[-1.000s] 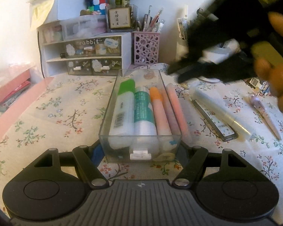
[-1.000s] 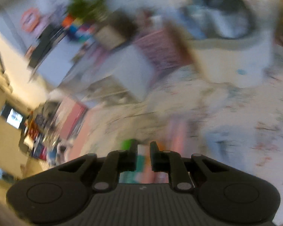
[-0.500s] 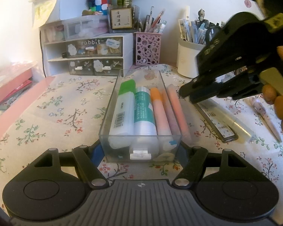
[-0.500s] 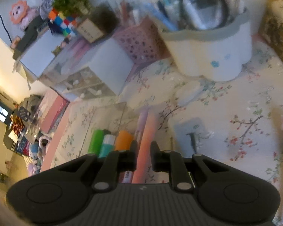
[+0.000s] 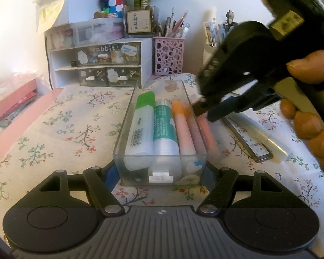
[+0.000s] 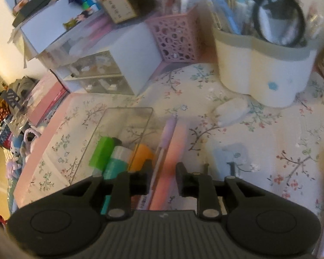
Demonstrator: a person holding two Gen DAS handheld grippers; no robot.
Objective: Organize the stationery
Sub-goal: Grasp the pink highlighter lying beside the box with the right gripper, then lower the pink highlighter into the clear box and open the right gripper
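From the left wrist camera, the left gripper [image 5: 162, 170] lies low over the floral tablecloth [image 5: 60, 133], pointing forward and downward, its two black fingers clamped on the near end of a clear rectangular plastic tray [image 5: 127, 127]. The tray stands on the cloth and holds, side by side along its length, a white glue stick with a green cap [image 5: 141, 123], a white bottle with a teal label [image 5: 164, 129], and a pink marker with an orange cap [image 5: 181, 127]. The right gripper [image 5: 202, 112] comes in from the upper right, slanted steeply down, gripped by a person's hand [image 5: 308, 116] whose fingers wrap its handle. Its tips hang at the tray's right wall, above a long pink pen [image 5: 207, 131] lying just outside that wall. Further right on the cloth lie a flat dark-edged lead case [image 5: 248, 140] and a translucent pale pen [image 5: 272, 142].

From the right wrist camera, the view is tilted and somewhat blurred. The right gripper [image 6: 162, 172] has its fingers drawn close together with nothing pinched between them. Beyond the narrow gap the long pink pen [image 6: 172, 149] and a thin lilac-capped white pen [image 6: 164, 144] lie against the tray's outer wall. A white scalloped pen pot [image 6: 261, 69] and a pink perforated square holder [image 6: 175, 41] stand at the back.
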